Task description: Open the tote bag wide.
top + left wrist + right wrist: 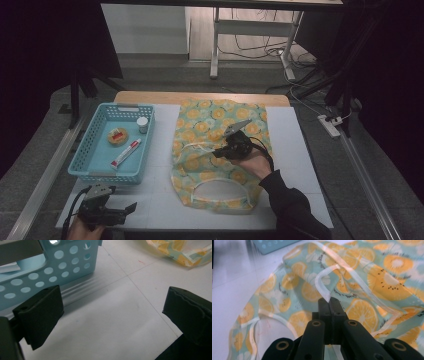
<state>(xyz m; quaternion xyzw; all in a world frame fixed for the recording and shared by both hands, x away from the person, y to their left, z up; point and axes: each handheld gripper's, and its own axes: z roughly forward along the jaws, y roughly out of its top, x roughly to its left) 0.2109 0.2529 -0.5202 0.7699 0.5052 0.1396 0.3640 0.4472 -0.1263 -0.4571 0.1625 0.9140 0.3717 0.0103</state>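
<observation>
A fruit-print cloth bag [200, 125] with orange slices lies flat in the middle of the white table [300, 150]. My right gripper [218, 152] hovers over the bag's left half, shut on its white strap [322, 282]. In the right gripper view my right gripper [329, 300] has its jaws pressed together, and the strap rises in a loop from them. My left gripper [131, 206] rests at the table's front left corner, open. In the left gripper view my left gripper [112, 293] has bare white table between its jaws, and a corner of the bag [185, 255] lies farther off.
A light blue perforated basket [85, 160] stands at the left and holds a small white bottle [142, 124], a round tin [118, 136] and a tube [126, 152]. The basket's wall [50, 265] is just beyond my left jaw. A power strip [330, 125] lies on the floor at the right.
</observation>
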